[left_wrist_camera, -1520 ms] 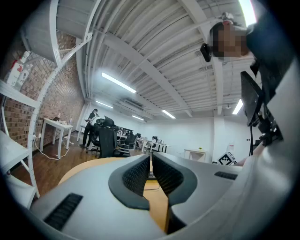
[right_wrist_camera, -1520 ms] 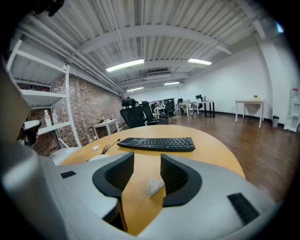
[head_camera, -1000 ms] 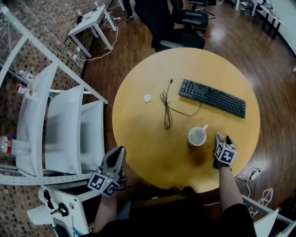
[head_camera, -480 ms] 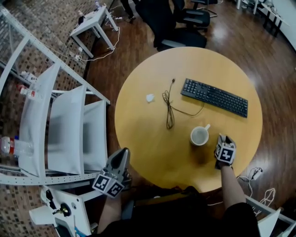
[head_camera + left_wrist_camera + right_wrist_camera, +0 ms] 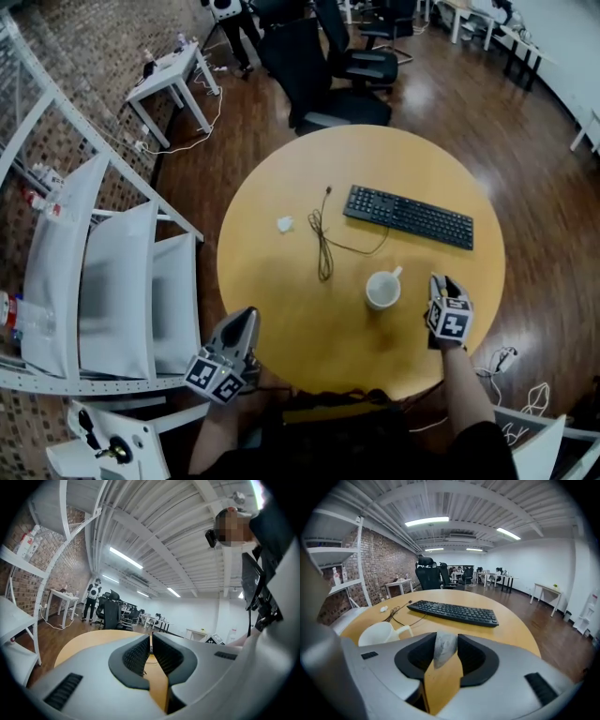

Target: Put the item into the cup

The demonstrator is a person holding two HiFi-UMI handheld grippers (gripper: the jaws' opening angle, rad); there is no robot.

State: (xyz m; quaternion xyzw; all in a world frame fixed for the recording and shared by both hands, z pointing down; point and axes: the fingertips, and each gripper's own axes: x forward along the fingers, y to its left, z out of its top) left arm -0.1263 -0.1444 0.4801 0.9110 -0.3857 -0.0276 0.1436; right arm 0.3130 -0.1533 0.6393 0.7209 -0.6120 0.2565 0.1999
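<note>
Since 1 second ago my head camera has been tilting, so the round table (image 5: 281,309) is sitting a little lower in the head view, while both grippers are keeping nearly the same places beside it. My right gripper (image 5: 439,281) is resting at the right side of the table, just beside the white cup (image 5: 382,290). Its 2 jaws are closing at this moment on the item (image 5: 444,649), a small grey-white crumpled lump that is sitting between the pads and touching both of them. The cup is standing upright with its handle pointing toward the black keyboard (image 5: 408,217), and the item is not in it yet. My left gripper (image 5: 246,317) is hanging at the near left edge of the table, well apart from the cup, with its jaws pressed together and nothing between them. Left of the keyboard a dark cable (image 5: 322,246) is lying in a loop, and near it a small white lump (image 5: 285,224) is lying alone.
</note>
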